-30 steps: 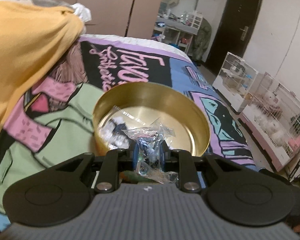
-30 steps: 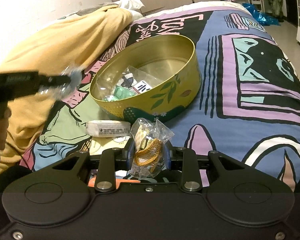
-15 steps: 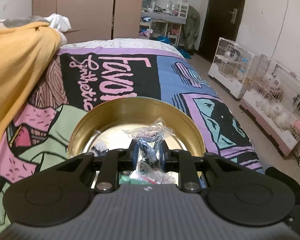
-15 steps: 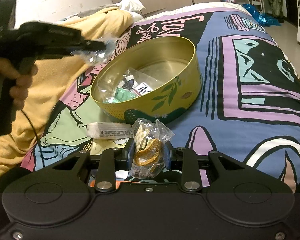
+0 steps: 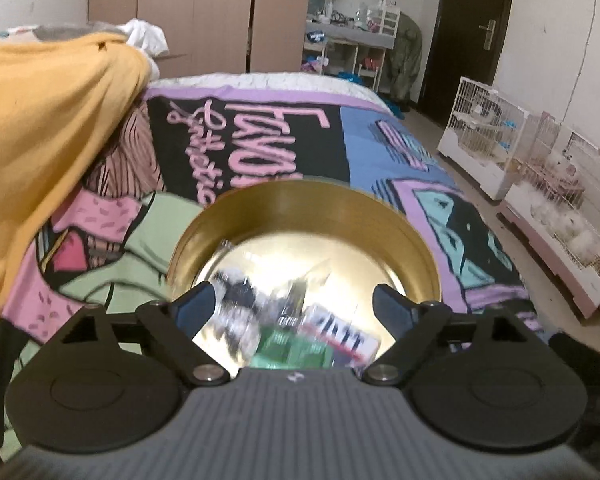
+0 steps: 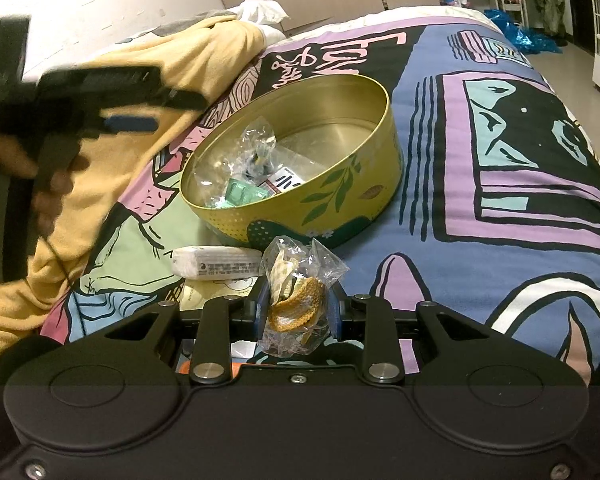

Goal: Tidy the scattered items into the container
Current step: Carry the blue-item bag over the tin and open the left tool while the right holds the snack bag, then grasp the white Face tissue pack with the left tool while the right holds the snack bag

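Inside the tin (image 6: pixel 292 152), mid-frame, several packets (image 6: pixel 256 160) are already collected. Left gripper (image 5: pixel 300 308) jaws are opening, nothing between. Right gripper (image 6: pixel 298 308) is clamped on a bagged cord (image 6: pixel 296 304); white packet (image 6: pixel 216 262) is left lower left on the bedspread (image 6: pixel 480 248).

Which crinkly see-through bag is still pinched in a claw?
The clear bag with the yellow braided cord, pinched in the right claw. The other clear bag lies loose inside the round tin.
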